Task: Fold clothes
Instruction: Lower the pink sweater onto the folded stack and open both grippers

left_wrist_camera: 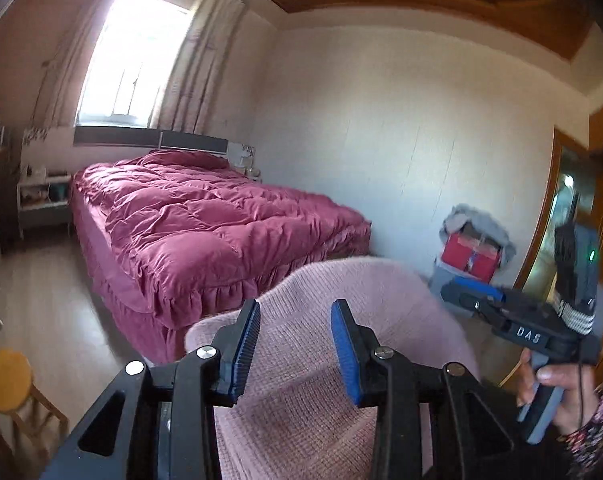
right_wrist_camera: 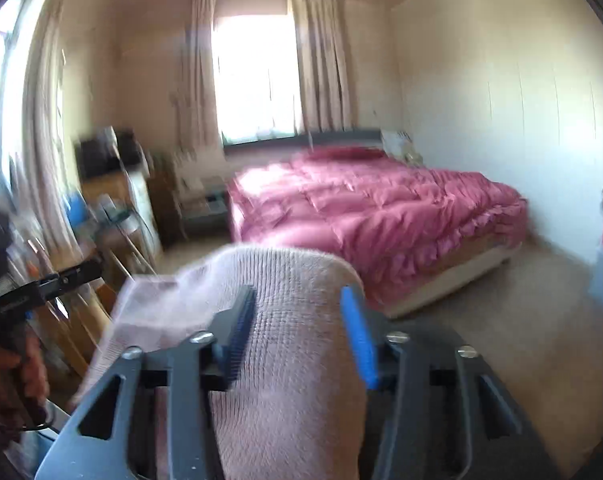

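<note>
Red boxes (left_wrist_camera: 471, 254) fill a grey-draped container (left_wrist_camera: 479, 220) by the wall (left_wrist_camera: 401, 140).

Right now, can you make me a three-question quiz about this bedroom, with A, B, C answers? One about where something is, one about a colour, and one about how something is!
1. Where is the pink knitted garment?
A. Spread flat on the bed
B. Between the fingers of the left gripper, off the bed
C. On the stool

2. What colour is the quilt on the bed?
A. Green
B. White
C. Deep pink

3. How are the curtains at the window?
A. Pulled aside, letting light in
B. Shut tight
C. Taken down

Answers:
1 B, the knit bunches up between the blue pads in the left wrist view, in front of the bed.
2 C, the quilt is deep pink in both views.
3 A, the bright window shows between the curtains.
</note>
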`<state>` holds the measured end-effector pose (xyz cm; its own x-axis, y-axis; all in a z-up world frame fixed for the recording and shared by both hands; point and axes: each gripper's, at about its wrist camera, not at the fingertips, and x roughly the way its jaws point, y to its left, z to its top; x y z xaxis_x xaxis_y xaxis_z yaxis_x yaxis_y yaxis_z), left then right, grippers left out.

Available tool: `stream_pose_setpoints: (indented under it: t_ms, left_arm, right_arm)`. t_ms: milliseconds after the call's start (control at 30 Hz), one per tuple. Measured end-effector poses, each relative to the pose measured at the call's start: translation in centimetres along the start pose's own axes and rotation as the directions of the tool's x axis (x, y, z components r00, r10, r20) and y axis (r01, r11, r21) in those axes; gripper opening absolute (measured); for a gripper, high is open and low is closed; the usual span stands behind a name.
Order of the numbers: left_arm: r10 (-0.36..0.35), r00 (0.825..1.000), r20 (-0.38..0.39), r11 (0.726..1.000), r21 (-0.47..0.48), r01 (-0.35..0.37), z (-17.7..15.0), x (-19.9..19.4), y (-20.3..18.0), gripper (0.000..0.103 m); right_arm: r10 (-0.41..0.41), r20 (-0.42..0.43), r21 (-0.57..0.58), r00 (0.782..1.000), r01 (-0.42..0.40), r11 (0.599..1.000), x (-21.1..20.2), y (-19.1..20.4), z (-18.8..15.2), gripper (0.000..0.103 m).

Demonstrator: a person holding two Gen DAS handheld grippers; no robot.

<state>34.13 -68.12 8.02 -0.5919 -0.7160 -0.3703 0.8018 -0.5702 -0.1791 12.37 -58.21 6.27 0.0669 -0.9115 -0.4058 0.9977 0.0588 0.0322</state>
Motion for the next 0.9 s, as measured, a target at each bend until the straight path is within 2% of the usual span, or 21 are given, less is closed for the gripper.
stream_pose_setpoints:
  t_ms: [67, 133, 167, 233, 267, 367, 467, 600, 633, 700, 767, 800, 833, 900]
  left_arm:
    - [0.05, 0.996, -0.076, 0.997, 0.061, -0.045, -1.4, 2.9, -0.7, 0.036]
    - [0.097, 0.982, -0.164, 0.993, 0.084, -0.084, -3.5, 5.9, 0.2, 0.036]
    - [0.098, 0.979, -0.181, 0.993, 0.089, -0.083, -4.7, 7.0, 1.0, 0.036]
    - [0.104, 0.982, -0.159, 0.99, 0.112, -0.087, -6.2, 7.9, 2.1, 0.037]
    - [0.106, 0.985, -0.139, 0.989, 0.118, -0.09, -6.6, 8.0, 2.5, 0.037]
    - [0.109, 0.988, -0.107, 0.99, 0.095, -0.099, -7.0, 8.1, 3.0, 0.037]
    - [0.115, 0.991, -0.075, 0.99, 0.096, -0.108, -6.8, 8.3, 2.9, 0.036]
    - [0.14, 0.988, -0.065, 0.986, 0.095, -0.133, -5.9, 5.2, 1.7, 0.036]
    - [0.157, 0.986, -0.06, 0.985, 0.082, -0.152, -5.8, 4.1, 1.6, 0.036]
    - [0.199, 0.98, -0.024, 0.98, 0.03, -0.198, -6.1, 1.1, 1.1, 0.036]
    - [0.237, 0.972, 0.013, 0.971, -0.021, -0.236, -6.6, -2.0, 0.4, 0.037]
    - [0.242, 0.97, 0.025, 0.97, -0.042, -0.241, -7.6, -3.4, -0.4, 0.038]
    - [0.247, 0.969, 0.017, 0.967, -0.064, -0.245, -8.9, -4.3, -1.0, 0.04]
    - [0.261, 0.965, -0.004, 0.96, -0.108, -0.26, -11.6, -5.9, -2.4, 0.043]
  right_arm:
    - [-0.03, -0.061, -0.06, 0.998, 0.026, 0.998, 2.0, 1.6, -0.3, 0.041]
    - [-0.104, -0.112, -0.118, 0.988, 0.091, 0.989, 5.4, 1.9, -0.8, 0.041]
    - [-0.115, -0.138, -0.118, 0.984, 0.099, 0.988, 6.2, 1.4, -1.5, 0.041]
    - [-0.083, -0.212, -0.065, 0.974, 0.071, 0.995, 9.7, -1.0, -2.3, 0.041]
    - [-0.058, -0.22, -0.023, 0.974, 0.054, 0.998, 10.4, -1.8, -2.6, 0.041]
    - [-0.032, -0.195, 0.051, 0.98, 0.043, 0.998, 12.0, -3.4, -2.7, 0.041]
    - [-0.06, -0.156, 0.05, 0.986, 0.068, 0.996, 12.4, -3.8, -2.2, 0.042]
    - [-0.082, -0.117, -0.054, 0.99, 0.076, 0.996, 9.7, -1.6, -1.3, 0.049]
    - [-0.079, -0.104, -0.084, 0.991, 0.071, 0.994, 8.5, -1.0, -1.0, 0.062]
    - [-0.08, -0.053, -0.069, 0.995, 0.077, 0.995, 4.7, -0.7, -1.4, 0.078]
    - [-0.082, -0.002, -0.053, 0.997, 0.082, 0.995, 0.8, -0.5, -1.8, 0.079]
    - [-0.086, 0.021, -0.042, 0.996, 0.087, 0.995, -1.2, -0.4, -2.1, 0.084]
    - [-0.106, 0.025, -0.005, 0.994, 0.107, 0.994, -3.2, -0.7, -3.4, 0.089]
    - [-0.123, 0.0, 0.047, 0.992, 0.123, 0.991, -6.0, -1.2, -6.4, 0.09]
